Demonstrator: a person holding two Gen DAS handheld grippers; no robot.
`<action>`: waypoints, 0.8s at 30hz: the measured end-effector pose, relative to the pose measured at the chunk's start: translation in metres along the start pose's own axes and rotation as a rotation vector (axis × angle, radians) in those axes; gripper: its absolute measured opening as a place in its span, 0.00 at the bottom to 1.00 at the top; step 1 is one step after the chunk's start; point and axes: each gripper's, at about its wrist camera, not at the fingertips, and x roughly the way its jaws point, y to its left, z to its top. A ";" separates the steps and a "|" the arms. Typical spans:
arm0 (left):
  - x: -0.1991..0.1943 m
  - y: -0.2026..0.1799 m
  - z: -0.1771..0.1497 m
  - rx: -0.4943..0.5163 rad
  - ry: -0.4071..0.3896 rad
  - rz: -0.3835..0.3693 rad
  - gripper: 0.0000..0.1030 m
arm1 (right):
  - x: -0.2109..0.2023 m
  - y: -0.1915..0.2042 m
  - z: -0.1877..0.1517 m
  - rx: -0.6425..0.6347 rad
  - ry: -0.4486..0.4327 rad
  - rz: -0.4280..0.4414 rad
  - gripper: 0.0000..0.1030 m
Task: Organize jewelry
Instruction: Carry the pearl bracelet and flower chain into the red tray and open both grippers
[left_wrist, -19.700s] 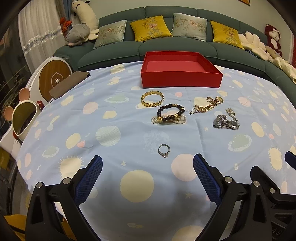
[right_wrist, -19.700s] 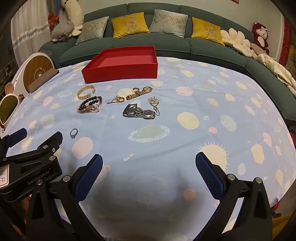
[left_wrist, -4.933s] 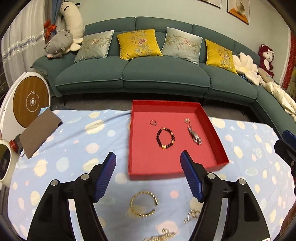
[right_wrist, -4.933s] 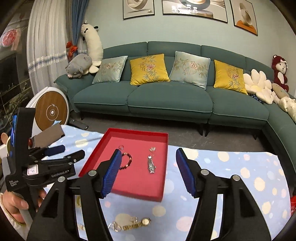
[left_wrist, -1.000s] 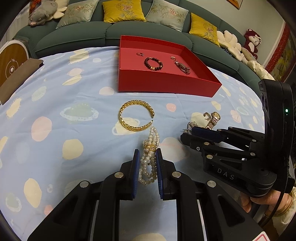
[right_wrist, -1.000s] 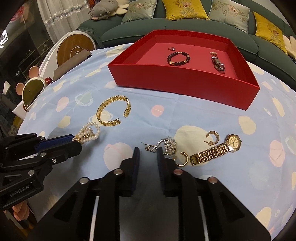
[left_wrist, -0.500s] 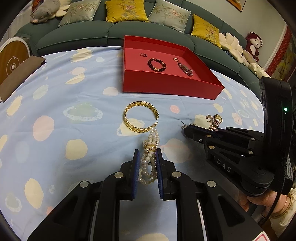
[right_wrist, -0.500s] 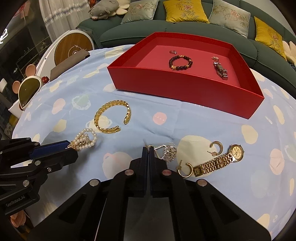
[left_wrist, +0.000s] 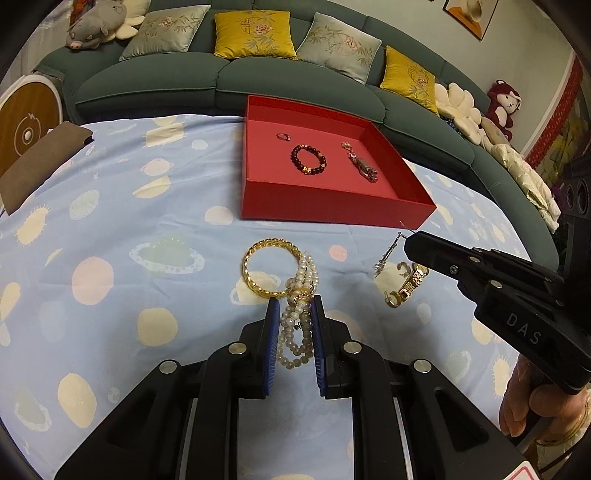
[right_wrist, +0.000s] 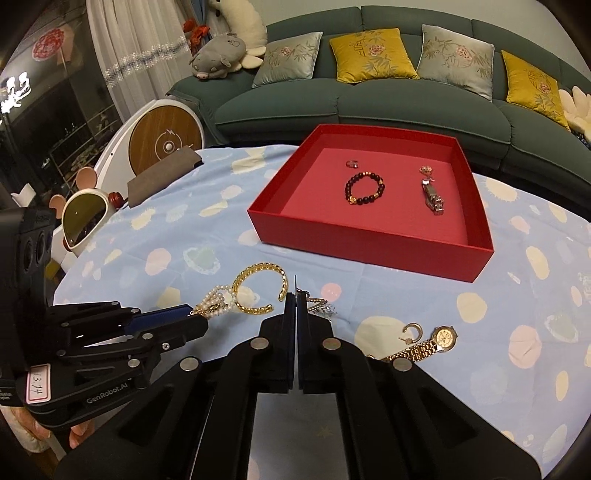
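Two hand-held grippers are in view. The left hand-held gripper (left_wrist: 293, 332) has its blue pads narrowed onto a pearl bracelet (left_wrist: 297, 314), one multi-strand loop whose long axis runs along the fingers, away from the camera toward the red box. The right hand-held gripper (right_wrist: 296, 295) is fully closed, and a silver dangling earring (left_wrist: 388, 254) hangs from its tip, long axis near vertical; from the right wrist view a silvery piece (right_wrist: 319, 306) shows just beside the closed jaws.

On the planet-print cloth of the surface (left_wrist: 110, 221) lie one gold cuff bangle (left_wrist: 269, 267), its gap turned toward the grippers, one gold watch (right_wrist: 424, 345) with its band running diagonally, and two gold hoop earrings (right_wrist: 413, 330), one beside the watch face and one at the band's end (left_wrist: 393, 297).

The one red box (right_wrist: 369, 245) stands farther back and holds three pieces: a ring (right_wrist: 351, 163), a dark beaded bracelet (right_wrist: 364, 189) and a silver clip-like piece (right_wrist: 431, 194) lying lengthwise front to back.

Readable writing: "DAS" on the right gripper's body, "GenRobot.AI" and a handwritten tag, apparently "1314", on the left one.
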 end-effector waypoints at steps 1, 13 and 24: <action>-0.003 -0.002 0.004 -0.003 -0.005 -0.007 0.14 | -0.004 -0.001 0.002 0.002 -0.010 0.000 0.00; -0.007 -0.051 0.084 0.086 -0.077 -0.018 0.14 | -0.049 -0.041 0.073 0.054 -0.149 -0.074 0.00; 0.084 -0.051 0.141 0.076 0.065 -0.004 0.14 | 0.012 -0.102 0.146 0.130 -0.122 -0.120 0.00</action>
